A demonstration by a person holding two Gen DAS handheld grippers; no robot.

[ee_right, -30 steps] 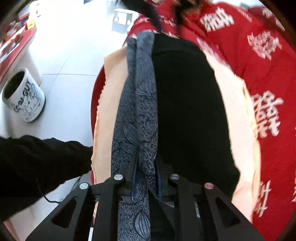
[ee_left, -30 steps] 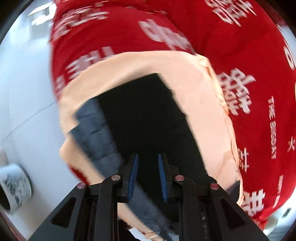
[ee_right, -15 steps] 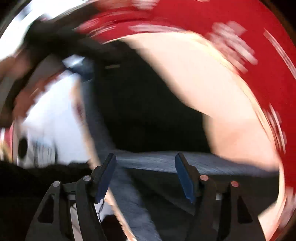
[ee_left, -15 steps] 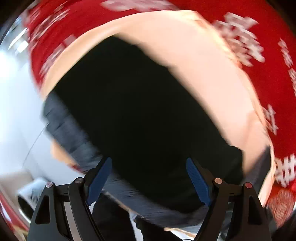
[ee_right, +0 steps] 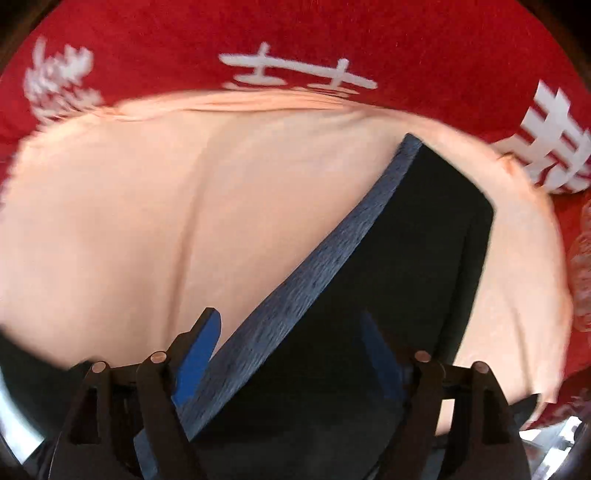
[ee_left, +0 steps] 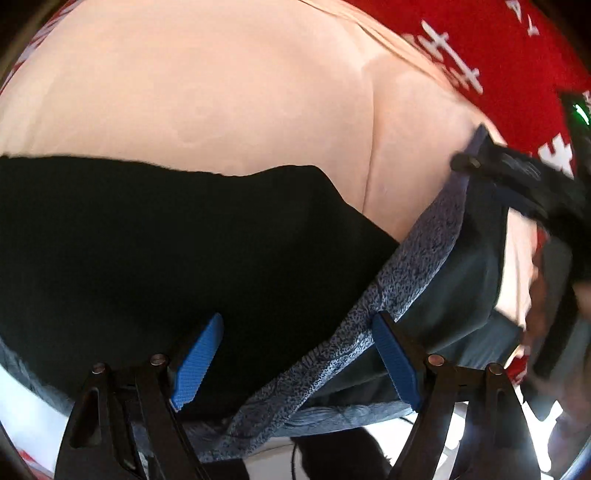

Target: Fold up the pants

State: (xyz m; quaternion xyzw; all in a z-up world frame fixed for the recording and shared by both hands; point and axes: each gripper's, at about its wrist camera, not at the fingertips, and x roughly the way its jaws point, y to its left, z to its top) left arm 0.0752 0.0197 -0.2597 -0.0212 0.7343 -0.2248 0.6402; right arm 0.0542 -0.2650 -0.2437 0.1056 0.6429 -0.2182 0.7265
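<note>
The pants are black with a blue-grey patterned band and lie folded on a peach cloth. My left gripper hovers low over them, jaws wide apart, with the band running between the blue pads. In the right wrist view the pants show as a black panel edged by the diagonal blue band. My right gripper is open over that band, holding nothing. A blurred black shape at the right of the left view sits by the band's far end.
A red cloth with white characters lies under the peach cloth and shows again in the left wrist view as red cloth. White floor shows past the near edge.
The right gripper has let go of the patterned band and opened. The left gripper's narrow gap has widened. Both cameras have swung and dropped closer to the pants.
</note>
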